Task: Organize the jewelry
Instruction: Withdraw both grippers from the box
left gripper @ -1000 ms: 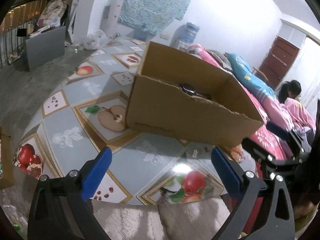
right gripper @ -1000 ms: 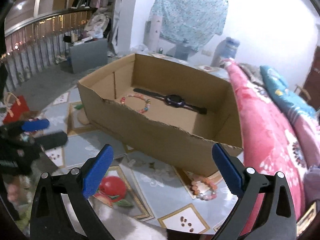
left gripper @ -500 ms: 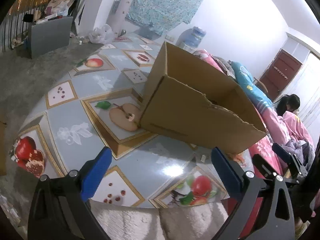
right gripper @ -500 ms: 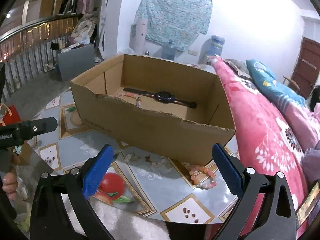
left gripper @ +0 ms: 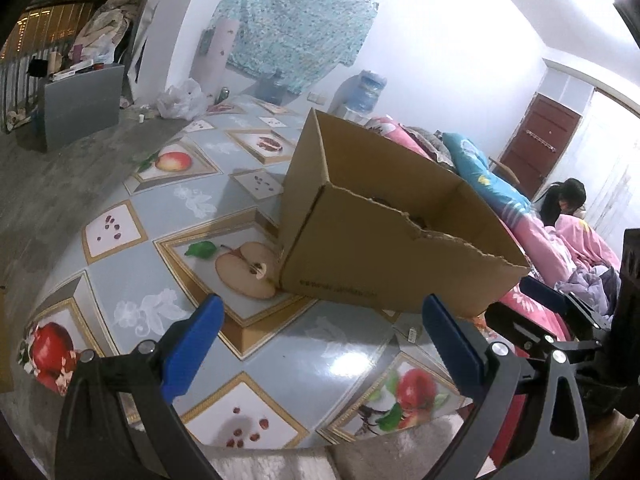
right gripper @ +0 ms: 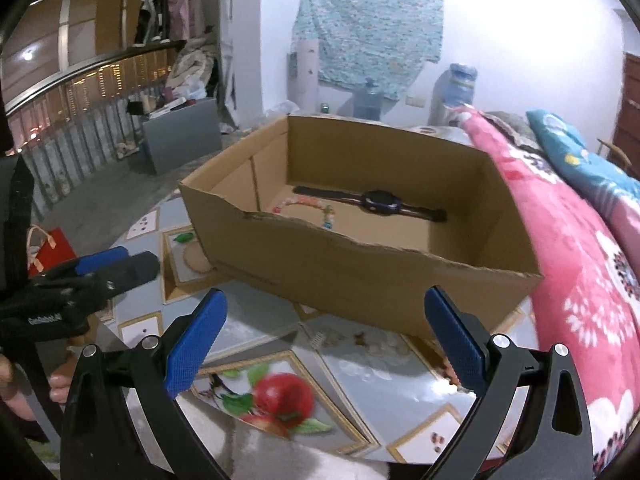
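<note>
Cardboard box [right gripper: 360,272] with a torn front edge is set on a fruit-patterned mat [left gripper: 160,280], beside a pink floral blanket [right gripper: 580,264]. Inside it, a black watch [right gripper: 378,200] is laid flat, with a pastel beaded bracelet [right gripper: 308,208] just beside it. Both grippers are held above the mat short of the box: the left gripper [left gripper: 320,344] and right gripper [right gripper: 326,336] are seen spread wide, blue pads [right gripper: 196,338] gripping nothing.
</note>
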Motion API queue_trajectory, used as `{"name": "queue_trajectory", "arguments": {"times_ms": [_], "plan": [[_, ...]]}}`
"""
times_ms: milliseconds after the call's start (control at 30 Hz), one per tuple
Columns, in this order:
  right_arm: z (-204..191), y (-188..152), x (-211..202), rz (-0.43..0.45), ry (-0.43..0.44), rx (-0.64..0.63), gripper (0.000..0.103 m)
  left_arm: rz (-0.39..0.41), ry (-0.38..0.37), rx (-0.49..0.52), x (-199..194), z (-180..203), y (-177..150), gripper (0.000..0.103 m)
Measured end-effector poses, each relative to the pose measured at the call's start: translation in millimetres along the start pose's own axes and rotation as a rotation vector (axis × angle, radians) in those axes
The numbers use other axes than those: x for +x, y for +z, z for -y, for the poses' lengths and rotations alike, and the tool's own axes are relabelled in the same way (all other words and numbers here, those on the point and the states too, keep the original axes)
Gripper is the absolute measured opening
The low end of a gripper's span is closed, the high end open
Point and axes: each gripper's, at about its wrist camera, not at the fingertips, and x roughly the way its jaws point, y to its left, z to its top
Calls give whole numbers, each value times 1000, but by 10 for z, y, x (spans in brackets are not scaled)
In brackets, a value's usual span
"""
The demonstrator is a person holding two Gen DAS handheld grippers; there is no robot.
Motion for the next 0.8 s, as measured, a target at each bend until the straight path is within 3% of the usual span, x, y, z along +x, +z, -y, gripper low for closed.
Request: {"name": "queue_trajectory", "arguments": {"times_ms": [433,800], "plan": [[-65,132,262,-22,111,52,95,-48,-2,70,68,-153,100,97],[-26,31,157,-11,155,101,95,-45,-4,84,21,-61,-56,97]]}}
